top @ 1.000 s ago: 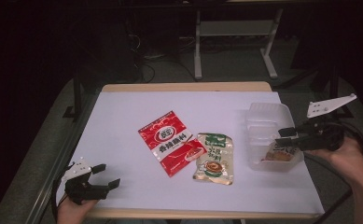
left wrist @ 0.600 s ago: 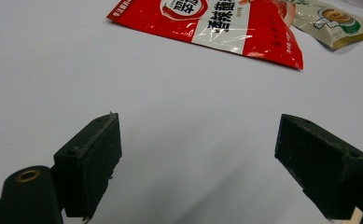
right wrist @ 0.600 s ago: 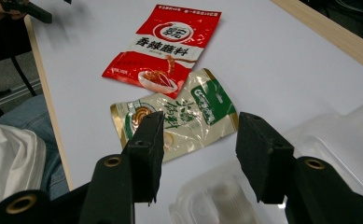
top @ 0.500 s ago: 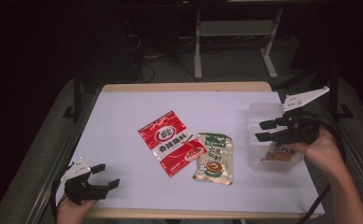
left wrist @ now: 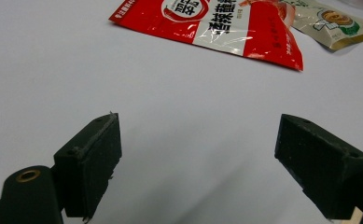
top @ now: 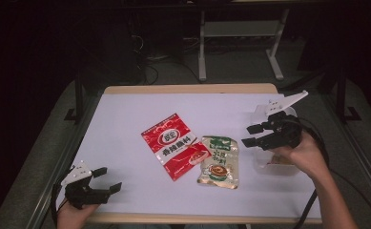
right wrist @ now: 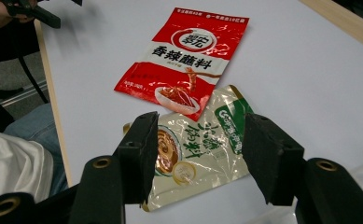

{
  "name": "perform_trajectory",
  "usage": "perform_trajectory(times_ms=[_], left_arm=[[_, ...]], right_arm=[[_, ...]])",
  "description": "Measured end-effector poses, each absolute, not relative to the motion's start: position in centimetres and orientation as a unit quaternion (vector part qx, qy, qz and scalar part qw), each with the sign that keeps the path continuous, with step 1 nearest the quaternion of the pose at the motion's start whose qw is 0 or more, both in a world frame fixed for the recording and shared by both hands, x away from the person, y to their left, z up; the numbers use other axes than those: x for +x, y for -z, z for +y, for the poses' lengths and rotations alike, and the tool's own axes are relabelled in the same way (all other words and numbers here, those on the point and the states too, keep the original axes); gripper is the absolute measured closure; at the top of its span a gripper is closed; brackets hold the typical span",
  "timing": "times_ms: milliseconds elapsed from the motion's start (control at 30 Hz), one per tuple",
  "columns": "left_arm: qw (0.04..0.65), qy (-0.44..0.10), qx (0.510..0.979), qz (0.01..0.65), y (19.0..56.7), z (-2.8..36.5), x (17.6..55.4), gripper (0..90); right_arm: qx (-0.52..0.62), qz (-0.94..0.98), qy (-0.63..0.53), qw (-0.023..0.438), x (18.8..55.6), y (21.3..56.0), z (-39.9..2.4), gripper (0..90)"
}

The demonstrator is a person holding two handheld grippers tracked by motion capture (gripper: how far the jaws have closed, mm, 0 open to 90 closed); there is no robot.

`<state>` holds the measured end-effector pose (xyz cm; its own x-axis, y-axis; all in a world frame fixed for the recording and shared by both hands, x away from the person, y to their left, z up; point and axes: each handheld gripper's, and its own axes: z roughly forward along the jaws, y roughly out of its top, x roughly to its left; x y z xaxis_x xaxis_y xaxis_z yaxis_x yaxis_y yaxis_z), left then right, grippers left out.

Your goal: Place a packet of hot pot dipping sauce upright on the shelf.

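While left gripper (top: 104, 179) rests agape, right gripper (top: 252, 135) opening empty, above green sachet (top: 219, 161).

Red seasoning packet (top: 175, 145): flat on the sheet, mid-table, corner-on, white band with black characters.
White sheet (top: 126, 119): covers the tabletop.
Table (top: 188, 88): wooden edge at the far side.
Metal stand (top: 202, 43): on the floor beyond.
Cables (top: 149, 71): beside it.

red-white packet (top: 175, 145) | green-cream packet (top: 218, 161) | white table (top: 126, 119)
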<state>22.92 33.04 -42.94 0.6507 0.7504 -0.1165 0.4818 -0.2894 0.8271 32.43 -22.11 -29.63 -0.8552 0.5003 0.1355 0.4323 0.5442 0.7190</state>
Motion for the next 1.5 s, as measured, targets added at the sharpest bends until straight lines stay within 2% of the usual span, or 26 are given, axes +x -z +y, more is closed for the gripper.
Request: perform_trajectory(times_ms=[733, 1033, 1500], left_arm=[[0.452, -0.148, 0.788, 0.39, 42.9, 33.2, 22.9, 14.5], [0.453, -0.149, 0.787, 0.393, 42.8, 33.3, 22.8, 14.5], [0.458, -0.148, 0.786, 0.389, 42.7, 33.4, 22.8, 14.4]], right_arm=[[0.255, 0.891, -0.375, 0.022, 34.1, 32.5, -16.5, 41.4], [0.267, 0.898, -0.349, 0.023, 36.2, 34.5, -13.8, 39.6], [0.317, 0.903, -0.287, 0.033, 39.9, 38.5, -13.1, 37.3]])
